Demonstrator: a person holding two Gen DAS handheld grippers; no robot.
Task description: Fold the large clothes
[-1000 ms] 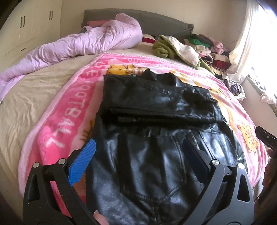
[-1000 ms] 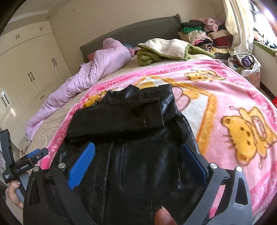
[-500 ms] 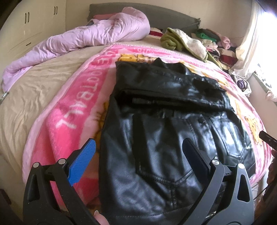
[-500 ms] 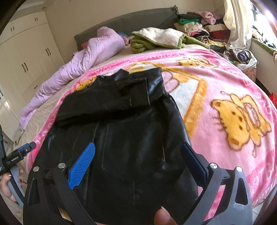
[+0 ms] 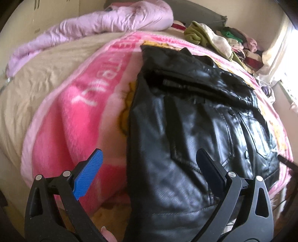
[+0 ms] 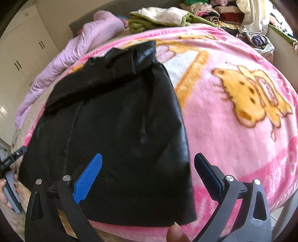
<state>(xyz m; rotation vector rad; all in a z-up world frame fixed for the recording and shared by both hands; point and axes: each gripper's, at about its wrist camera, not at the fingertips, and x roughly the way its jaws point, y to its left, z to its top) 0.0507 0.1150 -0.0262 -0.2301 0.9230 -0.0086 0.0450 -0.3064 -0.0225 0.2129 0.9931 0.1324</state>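
Observation:
A black leather jacket (image 5: 195,119) (image 6: 115,130) lies flat on a pink cartoon blanket (image 5: 74,115) (image 6: 232,119), its sleeves folded across the chest and its hem hanging over the near bed edge. My left gripper (image 5: 149,163) hovers open above the jacket's lower left corner, with nothing between its blue pads. My right gripper (image 6: 149,165) is open too, over the jacket's lower right corner. The left gripper's tip (image 6: 17,152) shows at the far left of the right wrist view, held by a hand (image 6: 7,193).
A lilac duvet (image 5: 96,24) (image 6: 78,54) is bunched along the head and left side of the bed. A green and cream garment (image 5: 206,35) (image 6: 163,16) and a pile of clothes (image 6: 223,9) lie at the back right. White cupboards (image 6: 22,55) stand at left.
Both grippers have drawn back and down toward the near edge of the bed, so the jacket's hem corners now lie between their open fingers. The jacket has not moved.

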